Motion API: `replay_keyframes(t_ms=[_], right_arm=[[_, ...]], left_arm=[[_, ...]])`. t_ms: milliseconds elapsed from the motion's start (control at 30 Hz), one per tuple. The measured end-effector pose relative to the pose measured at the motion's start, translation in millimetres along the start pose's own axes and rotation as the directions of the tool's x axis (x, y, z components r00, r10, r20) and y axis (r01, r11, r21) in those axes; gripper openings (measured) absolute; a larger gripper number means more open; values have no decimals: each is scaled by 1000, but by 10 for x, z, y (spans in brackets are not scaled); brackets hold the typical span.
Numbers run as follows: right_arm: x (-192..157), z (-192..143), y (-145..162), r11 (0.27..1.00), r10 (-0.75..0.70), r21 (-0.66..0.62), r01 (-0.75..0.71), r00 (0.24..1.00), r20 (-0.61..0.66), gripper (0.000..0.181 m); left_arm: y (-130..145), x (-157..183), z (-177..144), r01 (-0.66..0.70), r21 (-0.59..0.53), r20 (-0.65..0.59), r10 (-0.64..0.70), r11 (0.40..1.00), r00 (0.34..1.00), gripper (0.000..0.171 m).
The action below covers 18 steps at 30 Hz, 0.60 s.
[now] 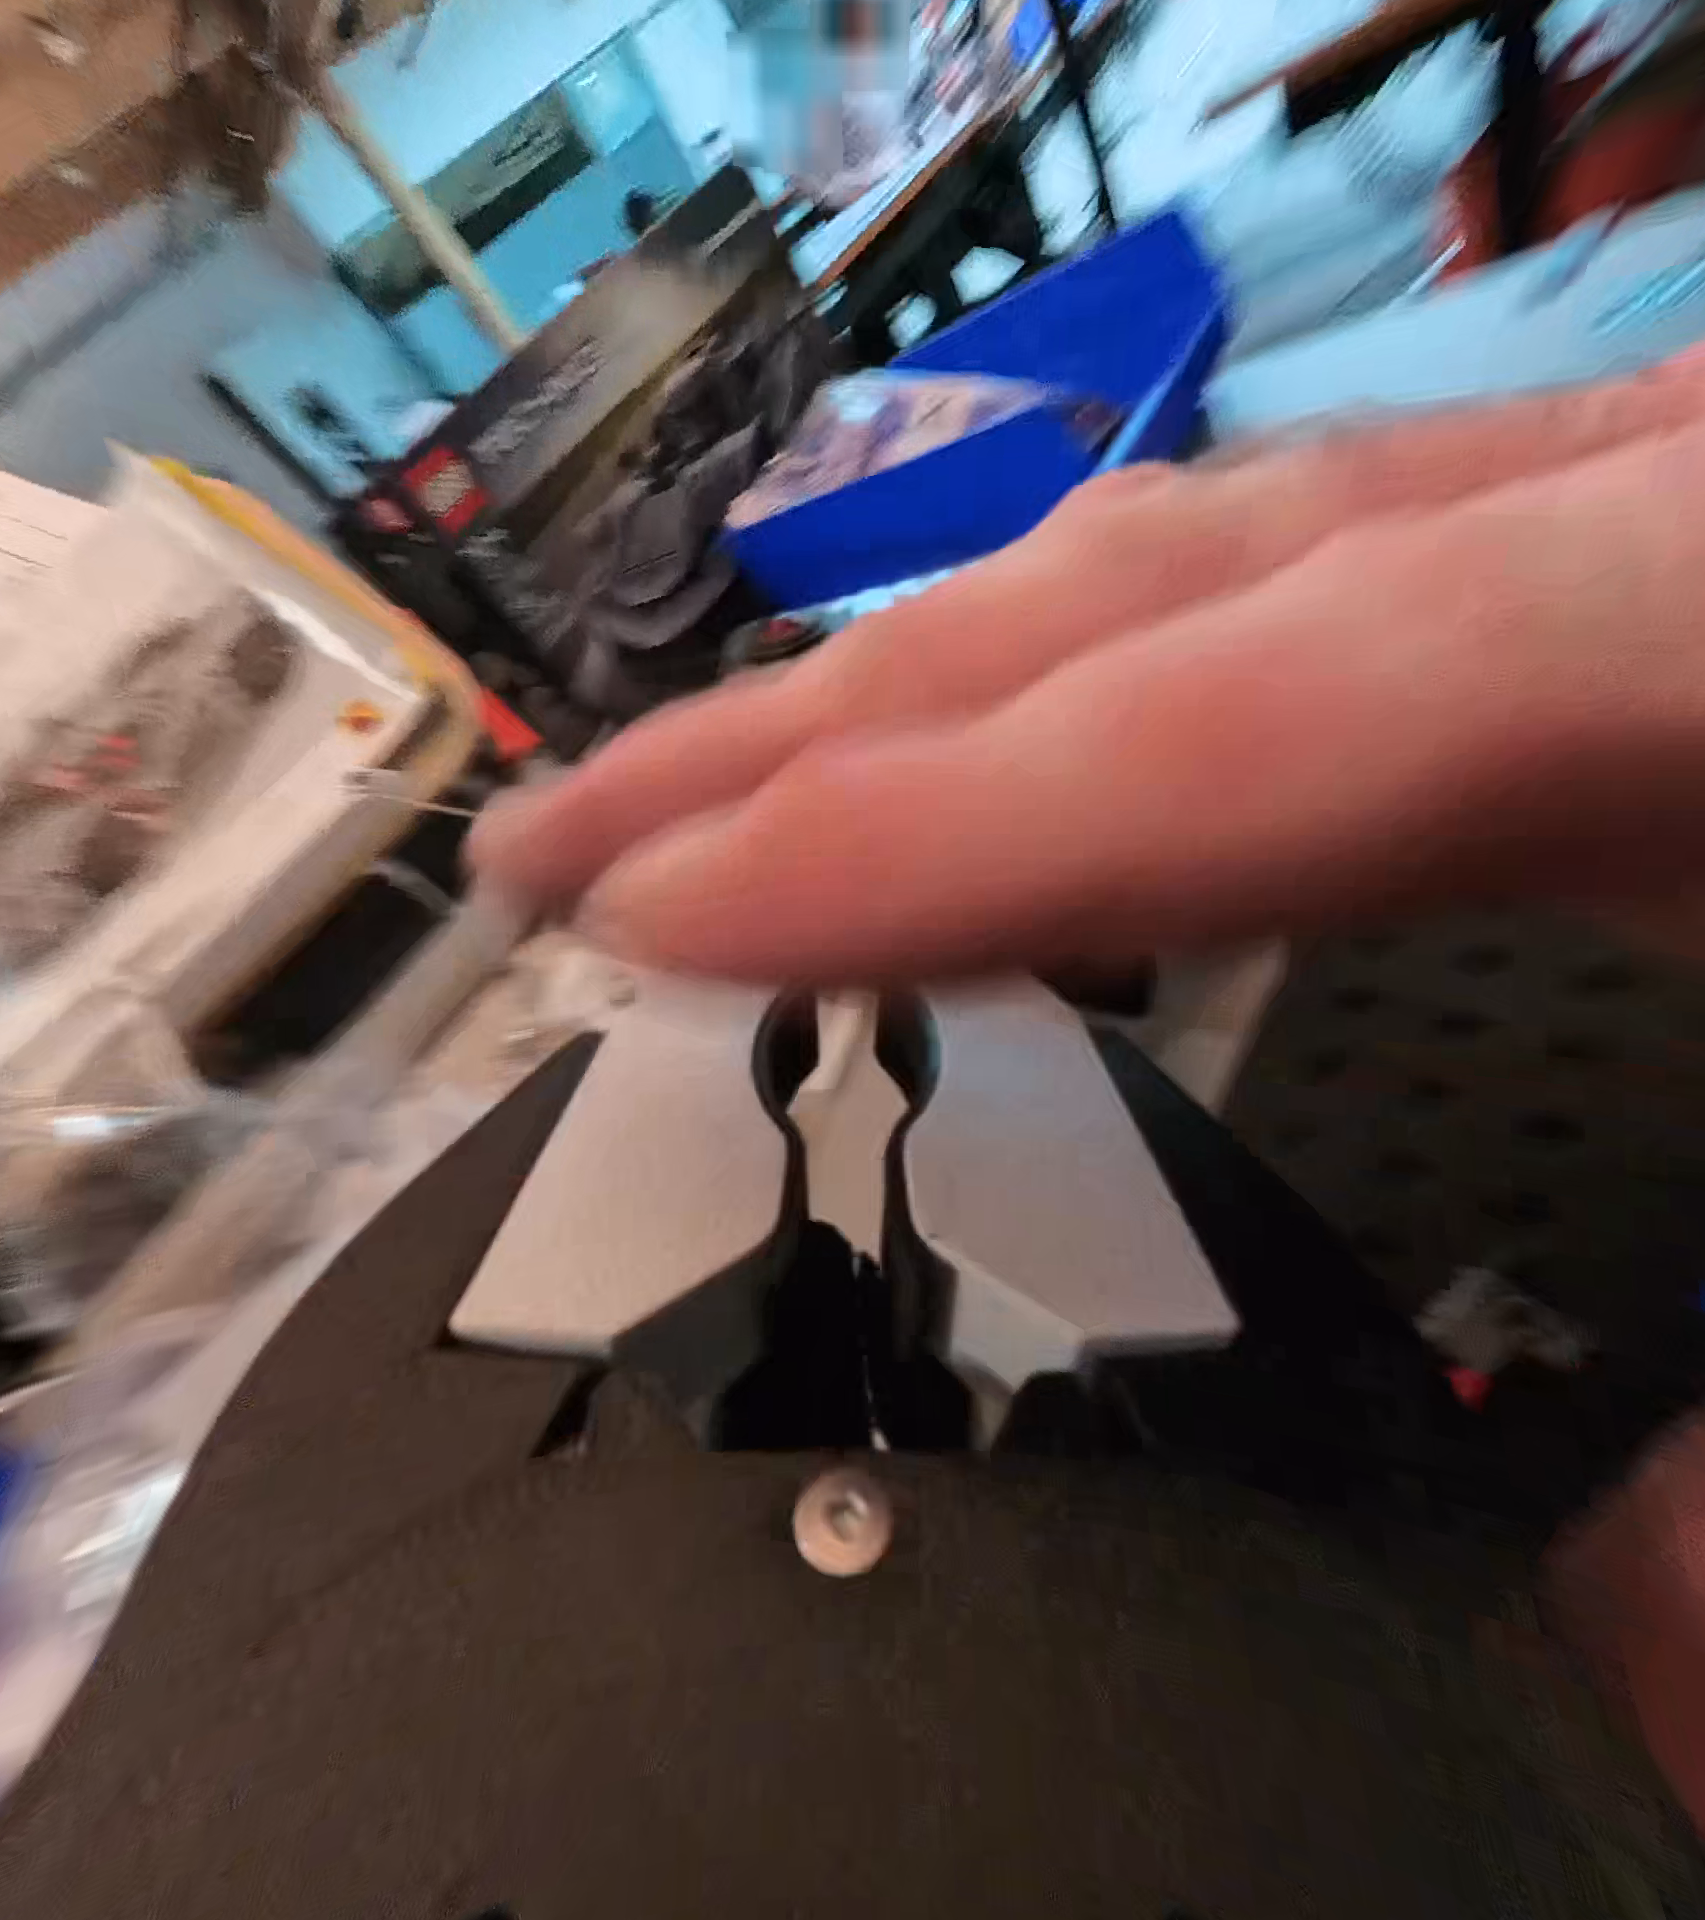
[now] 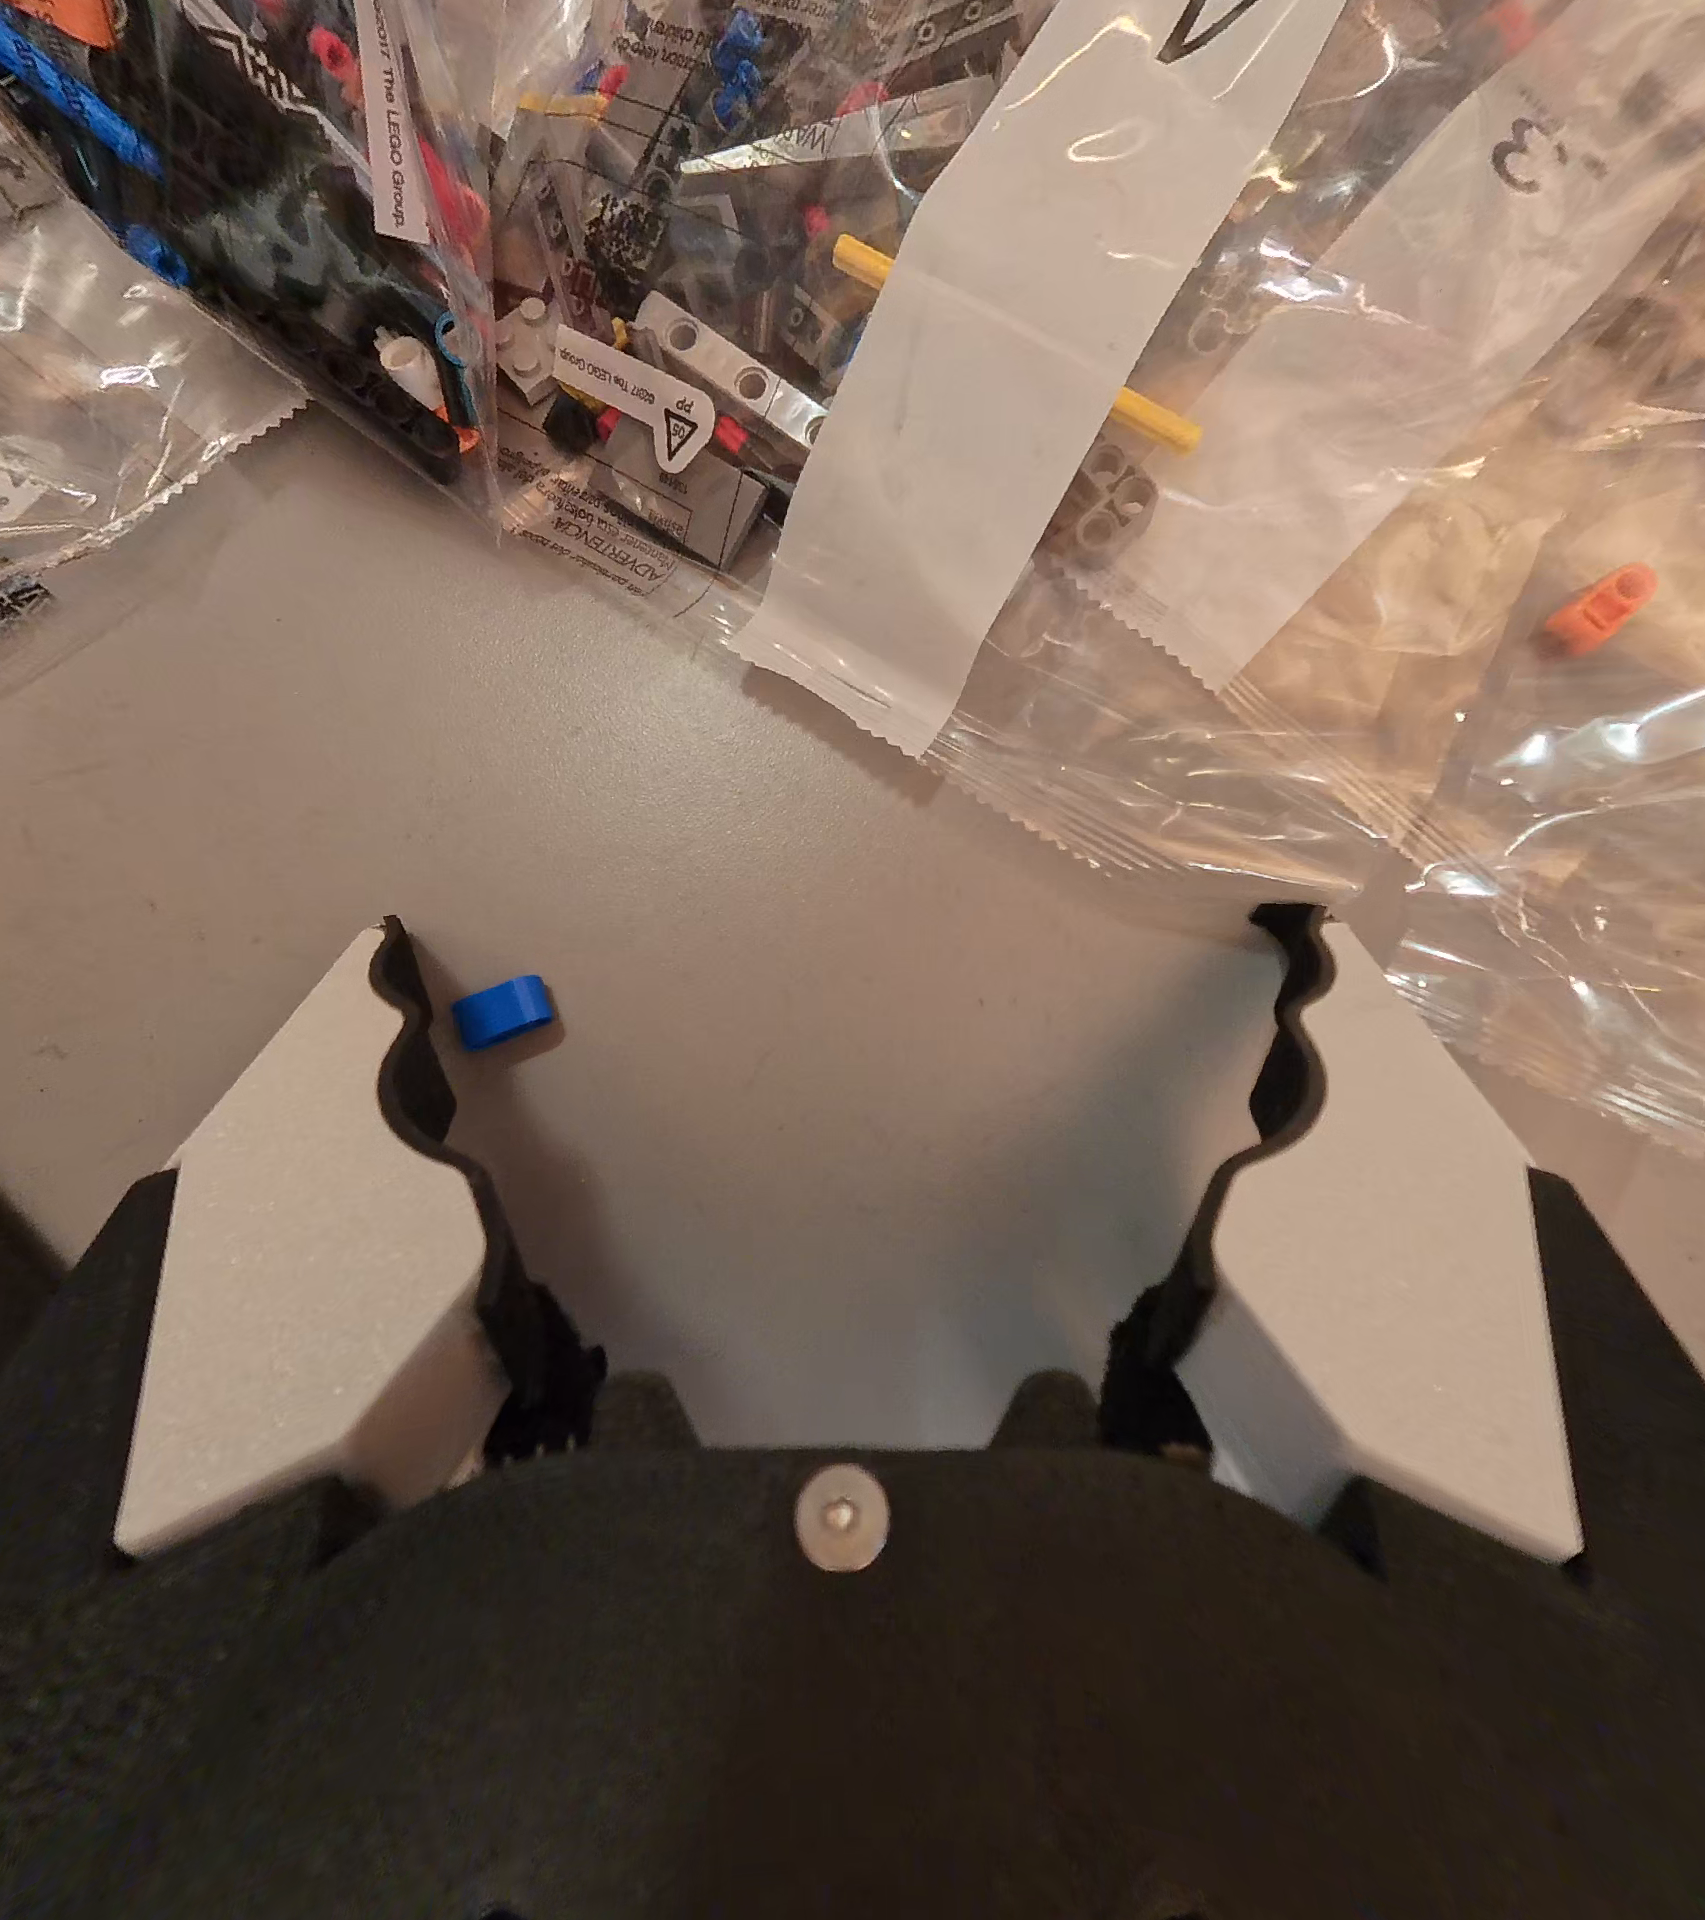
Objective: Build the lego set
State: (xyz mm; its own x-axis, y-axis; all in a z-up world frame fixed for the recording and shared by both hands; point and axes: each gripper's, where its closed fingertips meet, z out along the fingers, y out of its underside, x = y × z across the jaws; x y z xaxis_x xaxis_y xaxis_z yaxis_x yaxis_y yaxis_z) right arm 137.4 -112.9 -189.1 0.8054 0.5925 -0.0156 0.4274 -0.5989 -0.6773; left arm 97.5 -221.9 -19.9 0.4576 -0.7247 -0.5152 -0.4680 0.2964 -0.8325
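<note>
Apparently left gripper pinches a pale piece; right gripper gapes.

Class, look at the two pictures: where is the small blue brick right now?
In the right wrist view, the blue brick lies loose on the grey table, just inside the open right tool's left finger, apart from the plastic bags.

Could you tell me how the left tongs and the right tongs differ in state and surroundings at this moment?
The left tongs are nearly shut on a thin pale piece, blurred beyond naming; the right tongs are wide open and hold nothing. A bare hand crosses just above the left tongs; the right tongs face a grey table with a loose blue piece by one finger. Both have pale fingers with dark wavy pads.
</note>
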Motion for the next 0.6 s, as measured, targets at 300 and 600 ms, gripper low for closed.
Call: replay_keyframes(t_ms=[300, 600], right_arm=[[-1, -1, 0, 1000, 0, 0, 0, 1000, 0, 155], [-1, -2, -1, 1000, 0, 0, 0, 1000, 0, 155]], left_arm=[[-375, 36, -477, 786, 98, -685, -531, 611, 499, 76], [-592, 184, -922, 748, 263, -825, -260, 609, 502, 103]])
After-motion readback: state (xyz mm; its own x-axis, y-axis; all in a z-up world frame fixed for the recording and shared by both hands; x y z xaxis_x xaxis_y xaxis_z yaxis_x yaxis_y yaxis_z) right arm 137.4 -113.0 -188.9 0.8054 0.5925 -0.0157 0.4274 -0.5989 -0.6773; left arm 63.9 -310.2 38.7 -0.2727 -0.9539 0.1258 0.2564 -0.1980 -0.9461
